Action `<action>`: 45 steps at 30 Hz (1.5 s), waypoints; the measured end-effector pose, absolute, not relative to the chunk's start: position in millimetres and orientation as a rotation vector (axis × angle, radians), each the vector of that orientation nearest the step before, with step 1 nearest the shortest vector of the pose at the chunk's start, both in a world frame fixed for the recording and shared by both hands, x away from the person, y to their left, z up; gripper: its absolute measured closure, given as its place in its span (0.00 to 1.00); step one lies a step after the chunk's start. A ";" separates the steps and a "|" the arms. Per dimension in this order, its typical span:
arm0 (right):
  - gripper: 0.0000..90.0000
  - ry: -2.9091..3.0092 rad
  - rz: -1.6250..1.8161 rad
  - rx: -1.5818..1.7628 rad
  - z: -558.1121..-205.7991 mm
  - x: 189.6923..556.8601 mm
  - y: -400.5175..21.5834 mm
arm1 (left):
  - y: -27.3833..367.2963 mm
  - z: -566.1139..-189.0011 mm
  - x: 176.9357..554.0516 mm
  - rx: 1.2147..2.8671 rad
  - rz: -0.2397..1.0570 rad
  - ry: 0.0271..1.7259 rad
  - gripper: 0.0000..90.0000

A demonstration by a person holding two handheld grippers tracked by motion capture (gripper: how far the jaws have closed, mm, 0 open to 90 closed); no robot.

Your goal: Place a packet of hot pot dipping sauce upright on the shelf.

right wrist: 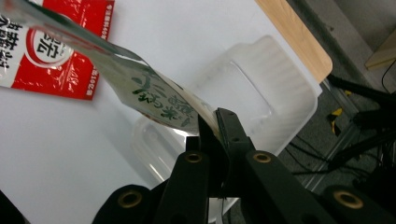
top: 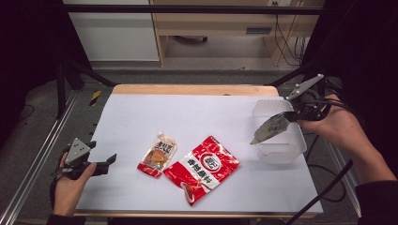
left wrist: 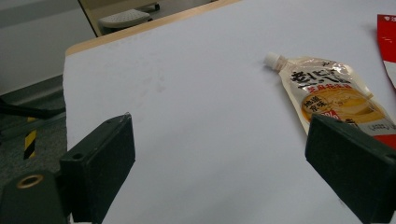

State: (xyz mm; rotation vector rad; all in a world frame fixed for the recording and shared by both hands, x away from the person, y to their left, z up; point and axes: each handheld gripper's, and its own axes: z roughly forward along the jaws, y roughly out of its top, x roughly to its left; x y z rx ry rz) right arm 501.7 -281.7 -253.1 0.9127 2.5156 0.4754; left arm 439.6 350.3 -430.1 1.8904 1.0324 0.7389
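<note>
My right gripper [top: 294, 114] [right wrist: 215, 123] is shut on the end of a thin silvery packet with green writing [top: 271, 128] [right wrist: 140, 86], which hangs slanted above a clear plastic tub [top: 281, 149] [right wrist: 266, 84] at the table's right edge. My left gripper [top: 109, 160] [left wrist: 224, 172] stands open with nothing between its jaws, low over the white table's left edge. To its right a spouted sauce pouch [top: 158, 154] [left wrist: 327, 93] lies flat. A red snack bag [top: 204, 168] [right wrist: 51, 51] lies beside the pouch.
The white table top [top: 187, 117] has a wooden strip along its far edge. Metal frame rails run along both sides, and cables trail off the right edge near the tub.
</note>
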 end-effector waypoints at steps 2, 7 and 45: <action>1.00 2.514 0.466 0.938 -255.4 499.8 -286.4 | 351.6 -430.4 439.6 1.886 0.730 1.035 0.09; 1.00 2.510 0.458 0.966 -258.0 495.6 -295.7 | 351.8 -432.6 439.9 1.899 0.732 1.039 0.09; 1.00 2.531 0.431 1.088 -286.4 483.9 -322.5 | 347.5 -437.2 441.3 1.955 0.719 1.024 0.09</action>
